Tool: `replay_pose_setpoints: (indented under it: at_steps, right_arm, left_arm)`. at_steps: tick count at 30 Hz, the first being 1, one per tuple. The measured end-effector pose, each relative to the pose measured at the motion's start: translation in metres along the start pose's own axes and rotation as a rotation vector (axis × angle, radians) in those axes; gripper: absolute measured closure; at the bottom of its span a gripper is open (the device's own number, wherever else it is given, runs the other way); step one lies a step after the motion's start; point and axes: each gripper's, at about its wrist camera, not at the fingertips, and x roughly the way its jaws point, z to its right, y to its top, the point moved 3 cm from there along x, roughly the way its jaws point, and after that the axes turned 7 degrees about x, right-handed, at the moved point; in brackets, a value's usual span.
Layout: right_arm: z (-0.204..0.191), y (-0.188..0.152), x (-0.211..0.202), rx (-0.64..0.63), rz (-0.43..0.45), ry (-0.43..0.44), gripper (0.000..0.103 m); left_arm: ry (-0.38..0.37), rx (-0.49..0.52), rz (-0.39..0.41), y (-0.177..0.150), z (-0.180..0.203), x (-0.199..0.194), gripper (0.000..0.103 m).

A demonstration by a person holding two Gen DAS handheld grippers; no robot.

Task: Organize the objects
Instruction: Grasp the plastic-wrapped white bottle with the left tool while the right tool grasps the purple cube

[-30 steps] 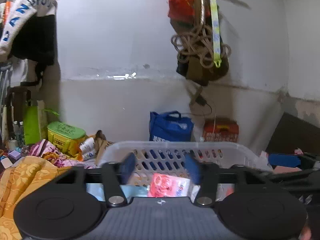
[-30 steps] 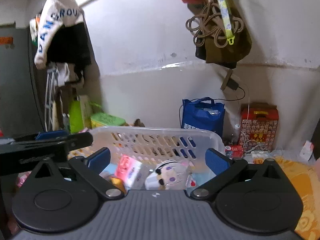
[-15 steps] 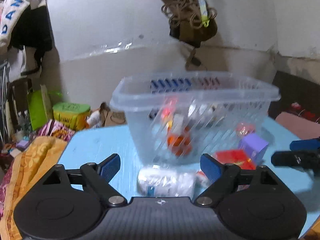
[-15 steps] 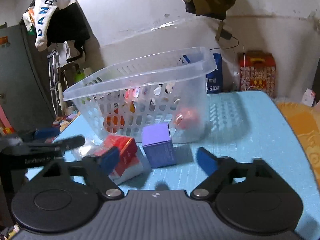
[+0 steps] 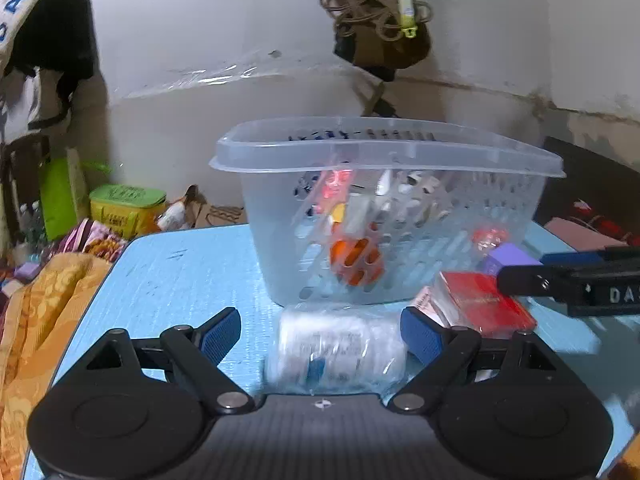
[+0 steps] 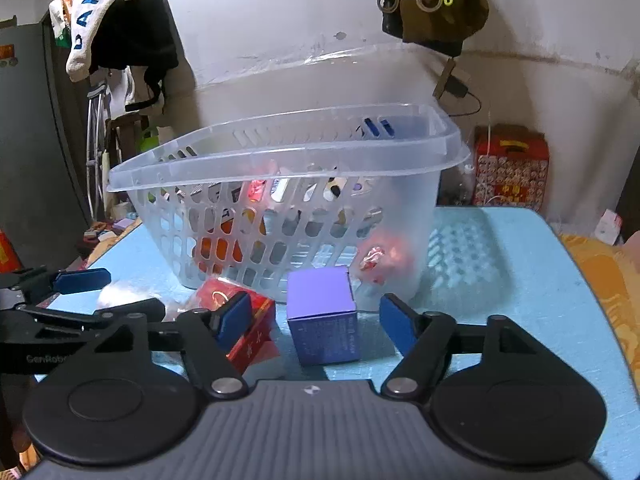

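A clear plastic basket point(image 5: 276, 216) point(image 6: 404, 200) holding several small items stands on the light blue table point(image 5: 180, 276) point(image 6: 520, 288). In front of it lie a clear plastic-wrapped packet point(image 5: 340, 348), a red box point(image 5: 480, 304) point(image 6: 256, 320) and a purple box point(image 6: 324, 316) point(image 5: 506, 258). My left gripper point(image 5: 320, 334) is open with the wrapped packet between its fingers. My right gripper point(image 6: 316, 320) is open around the purple box, its left finger point(image 6: 234, 320) over the red box. Neither is closed on anything.
An orange patterned cloth point(image 5: 36, 312) lies left of the table and another orange cloth point(image 6: 600, 276) lies to its right. A red printed box point(image 6: 510, 168), a green tub point(image 5: 124, 208) and hanging bags point(image 6: 436, 4) are against the back wall.
Both grippers dropped from above the basket rim to table level in front of it. The left gripper opened wide and moved closer to the wrapped packet; the right moved closer around the purple box.
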Motion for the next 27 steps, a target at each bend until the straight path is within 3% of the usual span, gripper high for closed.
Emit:
replay_pose_setpoints:
  at_steps: [14, 17, 25, 27]
  right_arm:
    - [0.015, 0.004, 0.001, 0.050, -0.030, -0.025, 0.033]
    - [0.017, 0.003, 0.002, 0.050, -0.053, -0.005, 0.045]
    - [0.008, -0.001, 0.015, 0.022, -0.062, -0.005, 0.041]
    - [0.008, -0.005, 0.019, 0.009, -0.082, 0.005, 0.049]
  left_arm:
    - [0.005, -0.001, -0.114, -0.009, 0.008, 0.023, 0.014]
    - [0.001, -0.008, -0.113, -0.009, 0.007, 0.022, 0.014]
    - [-0.002, 0.017, -0.127, -0.011, 0.011, 0.024, 0.014]
    - [0.001, 0.019, -0.134, -0.011, 0.010, 0.025, 0.014]
